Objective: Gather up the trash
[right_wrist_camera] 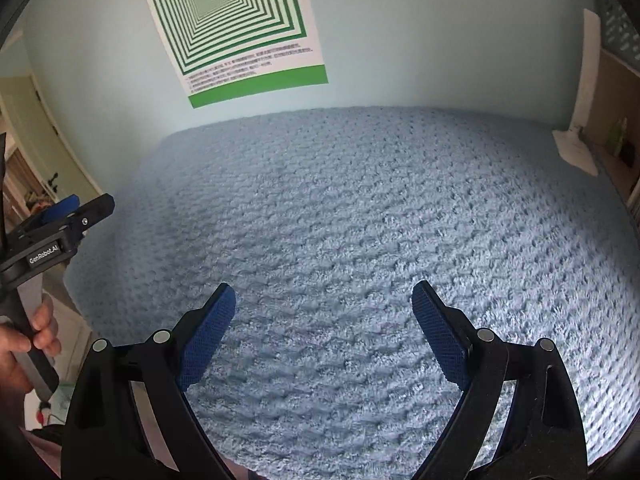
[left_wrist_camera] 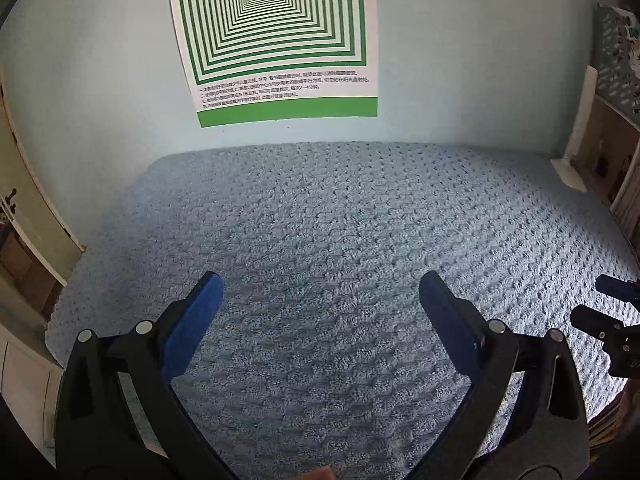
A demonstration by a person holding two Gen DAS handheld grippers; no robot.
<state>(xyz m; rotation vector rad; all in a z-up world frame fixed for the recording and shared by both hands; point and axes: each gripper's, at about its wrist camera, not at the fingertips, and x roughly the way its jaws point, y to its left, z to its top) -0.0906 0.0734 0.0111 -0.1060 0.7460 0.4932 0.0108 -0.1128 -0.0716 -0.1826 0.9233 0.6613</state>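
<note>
My left gripper (left_wrist_camera: 320, 284) is open and empty, its blue pads wide apart above a blue textured blanket (left_wrist_camera: 340, 216). My right gripper (right_wrist_camera: 323, 294) is also open and empty above the same blanket (right_wrist_camera: 360, 200). The right gripper shows at the right edge of the left wrist view (left_wrist_camera: 612, 320). The left gripper shows at the left edge of the right wrist view (right_wrist_camera: 64, 220), held by a hand. No trash shows in either view.
A green and white striped poster (left_wrist_camera: 276, 36) hangs on the pale blue wall behind the blanket. A white object (left_wrist_camera: 568, 172) lies at the blanket's far right corner beside a shelf unit (left_wrist_camera: 612, 140). A cream door (right_wrist_camera: 24, 128) stands at the left.
</note>
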